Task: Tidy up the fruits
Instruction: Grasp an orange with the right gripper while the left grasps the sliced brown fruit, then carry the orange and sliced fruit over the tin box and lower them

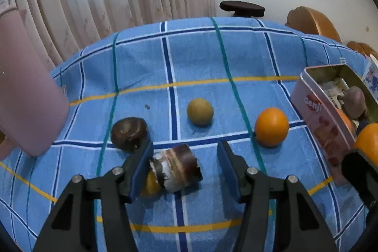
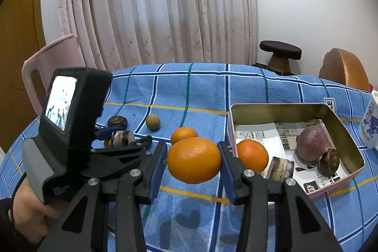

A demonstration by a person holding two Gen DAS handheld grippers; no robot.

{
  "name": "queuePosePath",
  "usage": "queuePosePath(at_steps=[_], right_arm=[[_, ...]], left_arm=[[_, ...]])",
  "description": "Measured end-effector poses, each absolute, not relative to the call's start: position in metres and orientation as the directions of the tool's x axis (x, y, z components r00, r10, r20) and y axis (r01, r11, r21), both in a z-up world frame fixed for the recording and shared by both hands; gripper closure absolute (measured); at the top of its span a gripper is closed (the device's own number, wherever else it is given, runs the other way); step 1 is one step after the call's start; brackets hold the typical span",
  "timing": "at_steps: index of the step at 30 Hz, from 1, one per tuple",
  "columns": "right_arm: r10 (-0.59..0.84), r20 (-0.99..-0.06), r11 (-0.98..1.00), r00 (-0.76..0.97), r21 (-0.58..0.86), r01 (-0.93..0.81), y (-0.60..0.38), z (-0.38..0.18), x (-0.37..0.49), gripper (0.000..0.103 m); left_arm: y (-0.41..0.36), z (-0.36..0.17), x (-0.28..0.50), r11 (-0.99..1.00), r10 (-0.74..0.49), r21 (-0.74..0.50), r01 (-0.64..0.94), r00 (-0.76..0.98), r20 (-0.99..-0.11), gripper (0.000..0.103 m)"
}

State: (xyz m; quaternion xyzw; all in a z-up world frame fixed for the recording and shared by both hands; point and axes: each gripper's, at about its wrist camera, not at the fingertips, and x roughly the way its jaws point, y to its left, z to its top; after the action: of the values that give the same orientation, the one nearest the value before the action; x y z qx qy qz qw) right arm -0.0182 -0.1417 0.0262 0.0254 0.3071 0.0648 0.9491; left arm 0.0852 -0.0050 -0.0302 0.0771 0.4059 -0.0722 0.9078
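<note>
Orange and round, the mandarin hangs clamped between the right gripper jaws above the blue checked cloth, just left of the pink tin, where another orange already sits. This looks like the carry step; next it wants moving over the rim and letting go. The left gripper jaws are spread around a brown striped piece.

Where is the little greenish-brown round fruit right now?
In the left wrist view, the greenish-brown fruit sits on the blue checked cloth, beyond the open left gripper, between the dark brown fruit and an orange.
</note>
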Motion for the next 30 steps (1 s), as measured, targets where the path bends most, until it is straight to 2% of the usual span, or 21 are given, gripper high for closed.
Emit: queuePosePath(at_steps=[2,5,10,16,26,30], right_arm=[[0.141,-0.581,0.99,0.802,0.093,-0.106,-0.144,0.026,-0.017,0.057],[0.149,-0.583,0.988,0.799,0.111,-0.103,-0.148,0.026,-0.017,0.058],[0.149,-0.574,0.988,0.805,0.119,-0.098,-0.151,0.027,-0.018,0.058],[0.148,-0.539,0.988,0.829,0.114,-0.102,-0.151,0.033,-0.024,0.057],[0.118,-0.494,0.991,0.861,0.112,-0.072,-0.179,0.045,-0.033,0.058],[0.092,-0.483,0.993,0.871,0.115,-0.041,-0.2,0.049,-0.035,0.058]], left_arm=[[-0.004,-0.03,0.083,0.977,-0.071,0.083,0.199,0.662,-0.746,0.047],[0.001,-0.029,0.081,0.98,-0.076,0.066,0.186,0.667,-0.741,0.066],[0.009,-0.026,0.08,0.98,-0.137,-0.001,0.199,0.668,-0.731,0.066],[0.01,-0.009,0.059,0.986,-0.13,-0.003,0.166,0.763,-0.633,0.066],[0.011,0.026,0.025,0.929,-0.368,-0.203,0.309,0.822,-0.435,0.066],[0.004,0.031,0.015,0.909,-0.414,-0.229,0.35,0.825,-0.385,0.066]])
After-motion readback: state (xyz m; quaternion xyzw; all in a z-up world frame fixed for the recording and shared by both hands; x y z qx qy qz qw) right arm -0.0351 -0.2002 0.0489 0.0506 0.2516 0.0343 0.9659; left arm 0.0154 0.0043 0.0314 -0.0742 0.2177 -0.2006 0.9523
